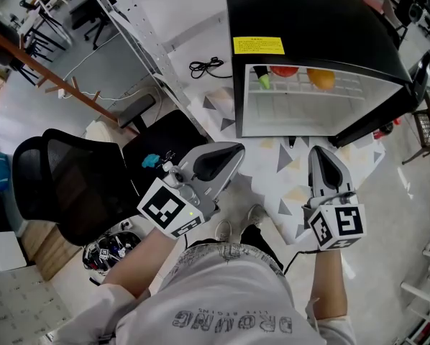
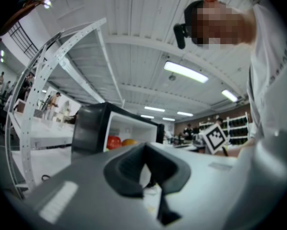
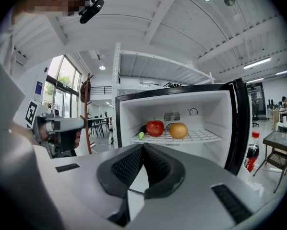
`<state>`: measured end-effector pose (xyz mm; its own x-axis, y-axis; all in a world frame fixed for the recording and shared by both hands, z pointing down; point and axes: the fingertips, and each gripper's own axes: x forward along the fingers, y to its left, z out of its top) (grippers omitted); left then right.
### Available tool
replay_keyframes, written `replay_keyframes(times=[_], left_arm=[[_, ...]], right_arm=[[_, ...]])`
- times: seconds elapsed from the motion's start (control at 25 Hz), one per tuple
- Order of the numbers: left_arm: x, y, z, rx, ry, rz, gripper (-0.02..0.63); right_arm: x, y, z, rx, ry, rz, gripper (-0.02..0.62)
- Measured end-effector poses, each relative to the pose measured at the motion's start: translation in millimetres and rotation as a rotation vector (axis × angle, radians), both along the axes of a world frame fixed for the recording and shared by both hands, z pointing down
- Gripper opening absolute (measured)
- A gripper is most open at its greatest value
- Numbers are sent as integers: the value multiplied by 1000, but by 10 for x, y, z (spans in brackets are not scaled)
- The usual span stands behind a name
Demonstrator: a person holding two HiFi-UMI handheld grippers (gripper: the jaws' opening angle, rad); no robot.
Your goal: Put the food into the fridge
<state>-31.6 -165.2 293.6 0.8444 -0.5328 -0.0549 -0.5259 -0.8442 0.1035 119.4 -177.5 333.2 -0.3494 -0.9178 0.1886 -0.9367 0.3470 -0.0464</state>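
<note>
Between the fingers of your right gripper (image 3: 143, 147): nothing; the fingers are shut tip to tip.
Between the fingers of your left gripper (image 2: 144, 147): nothing; these fingers are closed together too.
Left of your right fingers: your left gripper, held apart from the right one and aimed the same way.
Left of your left fingers: black office chair (image 1: 64, 185).
Ahead of both pairs of fingers: fridge (image 3: 220, 109), black outside and white inside, its door (image 3: 239, 128) swung open at the right.
Ahead of your right fingers, inside the fridge: wire shelf (image 3: 203, 136) with the food on it. A green vegetable (image 3: 140, 135) lies at the left, then a red apple (image 3: 155, 127), then an orange fruit (image 3: 178, 130) just beside the apple.
Right of your right fingers, past the door: cola bottle (image 3: 252, 152), upright.
</note>
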Motion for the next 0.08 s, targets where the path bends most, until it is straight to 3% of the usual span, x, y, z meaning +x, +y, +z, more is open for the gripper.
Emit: replay_keyframes(times=[0.08], left_arm=[[16,-3,-2,0,2,-1,6]], right_arm=[[13,-3,-2,0,0,0,5]])
